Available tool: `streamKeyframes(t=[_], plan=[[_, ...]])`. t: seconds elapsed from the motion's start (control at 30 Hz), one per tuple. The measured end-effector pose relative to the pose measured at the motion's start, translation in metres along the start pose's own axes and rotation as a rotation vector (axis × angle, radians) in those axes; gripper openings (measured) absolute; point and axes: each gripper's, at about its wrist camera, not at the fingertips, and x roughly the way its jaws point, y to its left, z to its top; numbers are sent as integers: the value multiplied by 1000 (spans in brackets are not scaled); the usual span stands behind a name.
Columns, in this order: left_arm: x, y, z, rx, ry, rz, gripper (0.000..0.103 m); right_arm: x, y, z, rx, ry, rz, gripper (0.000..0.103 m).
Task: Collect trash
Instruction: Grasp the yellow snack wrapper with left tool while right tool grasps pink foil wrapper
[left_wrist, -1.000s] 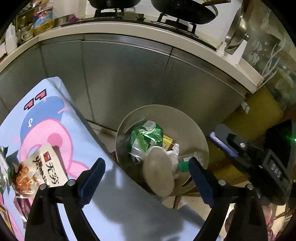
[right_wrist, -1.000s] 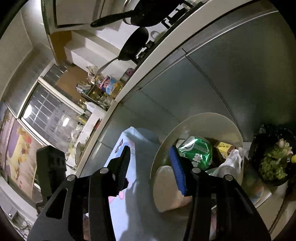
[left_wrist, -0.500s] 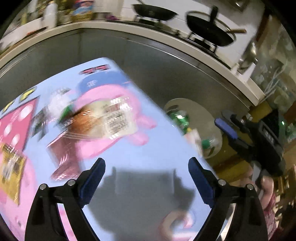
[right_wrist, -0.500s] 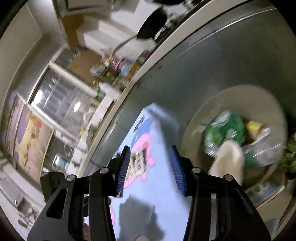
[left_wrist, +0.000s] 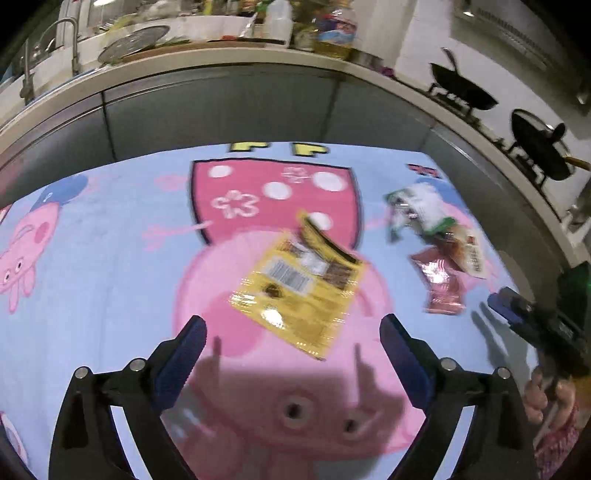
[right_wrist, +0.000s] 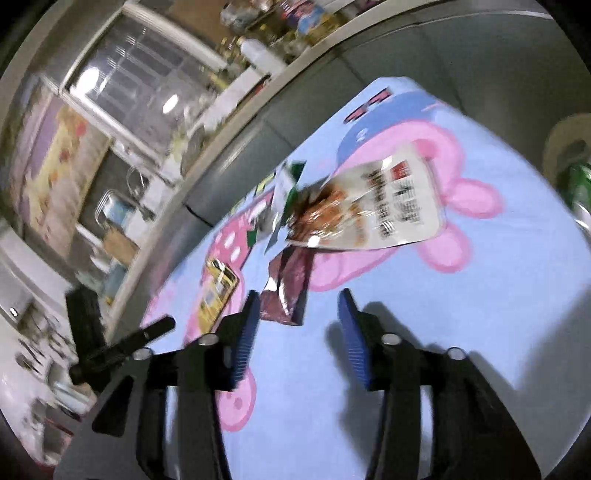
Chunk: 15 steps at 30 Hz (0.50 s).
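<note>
Several wrappers lie on a blue cartoon-pig tablecloth (left_wrist: 110, 258). A yellow wrapper (left_wrist: 299, 291) lies just ahead of my left gripper (left_wrist: 293, 347), which is open and empty above the cloth. A dark red wrapper (left_wrist: 441, 284), a white snack pouch (left_wrist: 471, 254) and a green-and-white wrapper (left_wrist: 417, 210) lie to its right. In the right wrist view my right gripper (right_wrist: 297, 325) is open and empty, with the dark red wrapper (right_wrist: 288, 288) just ahead of its left finger, the white pouch (right_wrist: 384, 206) beyond, and the yellow wrapper (right_wrist: 216, 291) to the left.
A trash bin (right_wrist: 569, 147) with green trash inside shows at the right edge of the right wrist view, past the table's end. Grey kitchen cabinets (left_wrist: 221, 110) and a cluttered counter run behind the table. The right gripper (left_wrist: 532, 325) shows at the left wrist view's right edge.
Both grippers have swung away from the trash bin and back over the table. The wrappers have come into view ahead of them. Both stay open and empty.
</note>
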Motion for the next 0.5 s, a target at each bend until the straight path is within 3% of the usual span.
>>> streamKeyframes(t=[0.13,0.27,0.3,0.33,0.37,0.43,0.5], plan=[[24,-4,-1,95,17,68,98,31,23,-2,-74,26,-75,53],[39,0,1,101,35,58,98,47,42,0,-147,18,-124,54],[38,0,1,100,25,57,95,50,47,-1,-173,19,-137,49],[36,-1,1,102,11,64,90,54,51,-3,-200,23,-150,35],[32,-4,1,122,-16,85,67,59,55,-7,-231,34,-161,31],[30,-8,0,140,-23,101,56,60,62,-10,-266,29,-158,18],[24,-10,0,133,-23,70,28,61,64,-12,-272,37,-146,15]])
